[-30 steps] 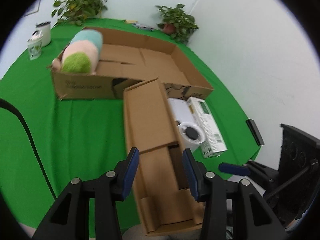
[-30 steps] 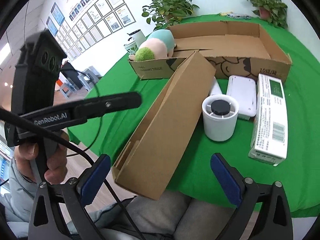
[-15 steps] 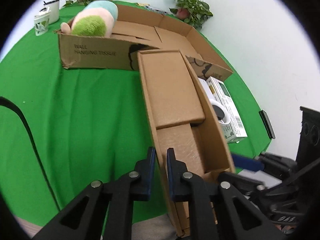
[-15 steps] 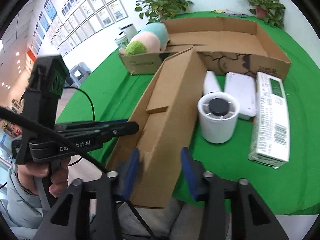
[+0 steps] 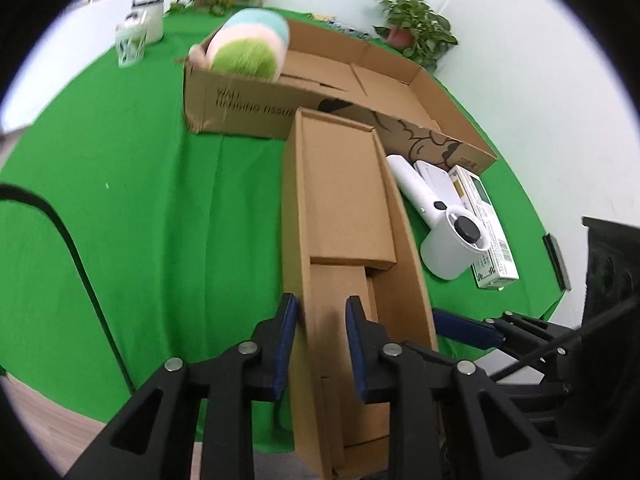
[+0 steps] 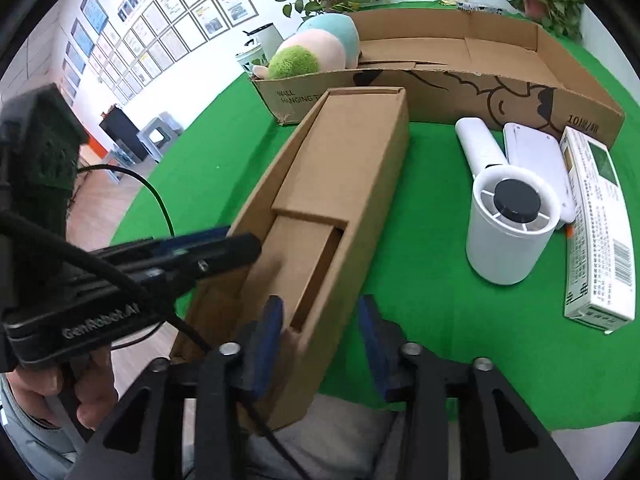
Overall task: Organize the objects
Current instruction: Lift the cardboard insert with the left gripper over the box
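Left tool (image 5: pixel 321 326) parted astride narrow cardboard box (image 5: pixel 344 216) wall, green table (image 5: pixel 120 184)

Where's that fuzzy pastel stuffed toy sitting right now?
The plush toy sits in the far-left corner of the big open cardboard box, behind the long narrow carton on the green table.

round table (image 5: pixel 120 208) under green cloth, filling most of both views. plain pale wall (image 5: pixel 520 60) behind it, corner seam running up. two potted plants (image 5: pixel 416 36) at table's far edge against wall. side wall (image 6: pixel 60 16) white, hung with rows of framed certificates (image 6: pixel 160 24). wood floor (image 6: pixel 108 184) beyond table, lit bright. black cabinet (image 6: pixel 124 132) and grey stool (image 6: pixel 160 136) near that wall. white kettle (image 6: pixel 266 36) and small jar (image 5: pixel 130 42) at table's far left.
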A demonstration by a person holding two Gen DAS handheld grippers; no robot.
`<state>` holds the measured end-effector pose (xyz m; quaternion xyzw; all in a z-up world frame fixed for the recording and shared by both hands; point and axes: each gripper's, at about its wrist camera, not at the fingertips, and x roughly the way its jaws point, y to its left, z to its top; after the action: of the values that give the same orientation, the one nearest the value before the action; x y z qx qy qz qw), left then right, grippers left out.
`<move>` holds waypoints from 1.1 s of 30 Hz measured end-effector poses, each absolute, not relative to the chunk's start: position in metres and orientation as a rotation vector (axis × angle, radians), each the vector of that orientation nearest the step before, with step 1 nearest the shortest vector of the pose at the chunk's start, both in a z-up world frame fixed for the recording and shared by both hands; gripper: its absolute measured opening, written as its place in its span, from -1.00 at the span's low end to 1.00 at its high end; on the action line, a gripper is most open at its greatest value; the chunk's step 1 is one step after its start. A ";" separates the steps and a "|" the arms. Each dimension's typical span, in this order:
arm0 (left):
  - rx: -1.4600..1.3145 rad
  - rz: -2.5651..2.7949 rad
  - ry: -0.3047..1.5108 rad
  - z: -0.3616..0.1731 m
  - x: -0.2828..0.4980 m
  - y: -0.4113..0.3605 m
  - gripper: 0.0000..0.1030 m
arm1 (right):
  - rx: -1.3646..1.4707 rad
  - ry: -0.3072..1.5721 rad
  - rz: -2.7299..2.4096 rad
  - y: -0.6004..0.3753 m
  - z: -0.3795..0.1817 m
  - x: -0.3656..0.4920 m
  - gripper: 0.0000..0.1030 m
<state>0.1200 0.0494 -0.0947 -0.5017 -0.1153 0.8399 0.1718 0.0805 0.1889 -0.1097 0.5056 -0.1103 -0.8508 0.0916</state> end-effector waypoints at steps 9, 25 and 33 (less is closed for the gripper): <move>-1.435 2.401 -0.273 -0.101 0.118 0.058 -0.65 | 1.506 -0.262 -2.546 0.184 -0.113 0.073 -0.32; -1.509 2.521 -0.092 -0.097 0.140 0.084 -0.75 | 1.485 -0.154 -2.611 0.185 -0.113 0.083 -0.69; -1.461 2.617 -0.042 -0.080 0.148 0.099 -0.75 | 1.370 -0.242 -2.590 0.204 -0.104 0.089 -0.69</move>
<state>0.1479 0.0988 -0.0799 -0.4861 -0.0140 0.8708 0.0721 0.0891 0.2045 -0.1040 0.4638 -0.0818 -0.8764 0.1007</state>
